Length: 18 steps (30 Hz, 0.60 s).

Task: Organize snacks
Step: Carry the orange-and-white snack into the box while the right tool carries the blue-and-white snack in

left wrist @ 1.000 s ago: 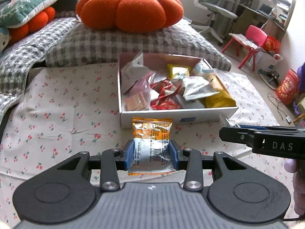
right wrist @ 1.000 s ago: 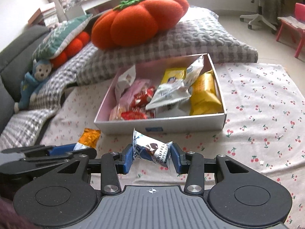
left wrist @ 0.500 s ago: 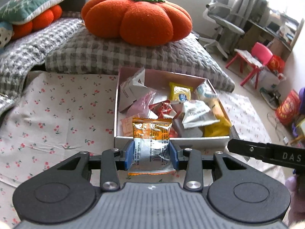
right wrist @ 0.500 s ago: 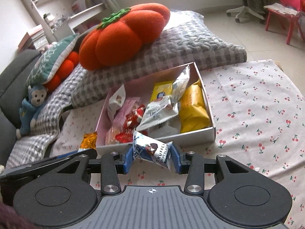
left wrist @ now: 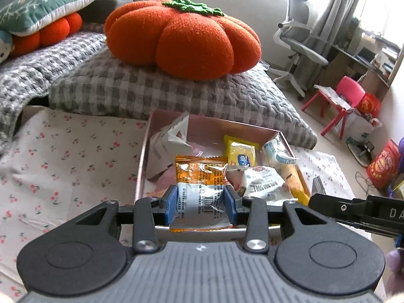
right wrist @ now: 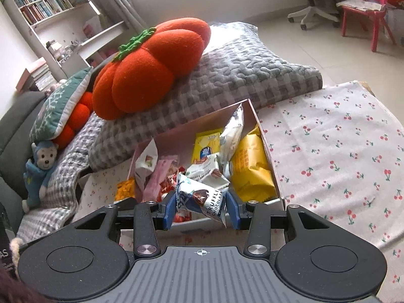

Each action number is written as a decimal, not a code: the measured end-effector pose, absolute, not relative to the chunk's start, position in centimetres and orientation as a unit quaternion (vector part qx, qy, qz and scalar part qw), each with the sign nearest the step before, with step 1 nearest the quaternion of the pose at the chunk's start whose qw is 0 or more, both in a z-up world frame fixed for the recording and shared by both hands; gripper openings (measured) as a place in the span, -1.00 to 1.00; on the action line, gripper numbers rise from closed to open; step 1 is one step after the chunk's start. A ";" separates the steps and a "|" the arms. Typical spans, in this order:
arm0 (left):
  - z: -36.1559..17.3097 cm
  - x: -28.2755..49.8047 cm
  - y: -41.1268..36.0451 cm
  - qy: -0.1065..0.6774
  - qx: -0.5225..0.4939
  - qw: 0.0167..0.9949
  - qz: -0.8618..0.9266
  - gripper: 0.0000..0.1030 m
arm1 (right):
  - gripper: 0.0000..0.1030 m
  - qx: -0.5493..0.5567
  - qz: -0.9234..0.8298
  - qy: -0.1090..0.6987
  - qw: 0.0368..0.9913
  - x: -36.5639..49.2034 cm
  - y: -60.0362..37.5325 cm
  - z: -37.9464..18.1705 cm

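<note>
Left gripper (left wrist: 200,203) pinching a shiny orange and silver snack packet (left wrist: 200,189) between blue pads, held up over the near edge of the open white cardboard box (left wrist: 142,166). Right gripper (right wrist: 201,205) squeezing a blue and white chocolate truffle wrapper (right wrist: 202,198), tilted, over the same box (right wrist: 267,149) from its side. Inside the box: a big yellow bag (right wrist: 251,169) at 3 o'clock, a pink wrapper (right wrist: 160,174) at 9 o'clock, white packets in the middle. Fat orange pumpkin cushion (left wrist: 181,39) at 12 o'clock, on a grey checked pillow (left wrist: 161,93). Cherry-print cloth (right wrist: 341,151) under the box.
</note>
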State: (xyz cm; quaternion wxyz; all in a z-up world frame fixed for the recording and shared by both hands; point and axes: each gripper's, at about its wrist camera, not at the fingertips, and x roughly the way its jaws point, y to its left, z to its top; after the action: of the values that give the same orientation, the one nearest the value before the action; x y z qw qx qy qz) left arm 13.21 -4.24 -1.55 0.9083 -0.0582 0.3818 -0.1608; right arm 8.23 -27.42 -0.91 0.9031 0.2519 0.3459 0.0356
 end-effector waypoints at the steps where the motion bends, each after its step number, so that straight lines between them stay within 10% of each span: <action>1: -1.8 13.4 -4.3 0.381 -0.063 0.908 -0.163 -0.31 | -0.21 0.249 0.036 0.345 0.904 8.4 -27.3 -1.0; 18: -4.3 15.0 -6.2 0.380 -0.041 0.915 -0.130 -0.23 | -0.20 0.229 0.047 0.325 0.916 11.7 -26.8 -2.1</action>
State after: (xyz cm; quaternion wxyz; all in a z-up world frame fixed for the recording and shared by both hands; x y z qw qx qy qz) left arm 15.02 -6.18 -4.30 0.9147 -0.0411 0.3803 -0.1304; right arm 11.71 -26.82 -2.06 0.9164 0.2287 0.3251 0.0474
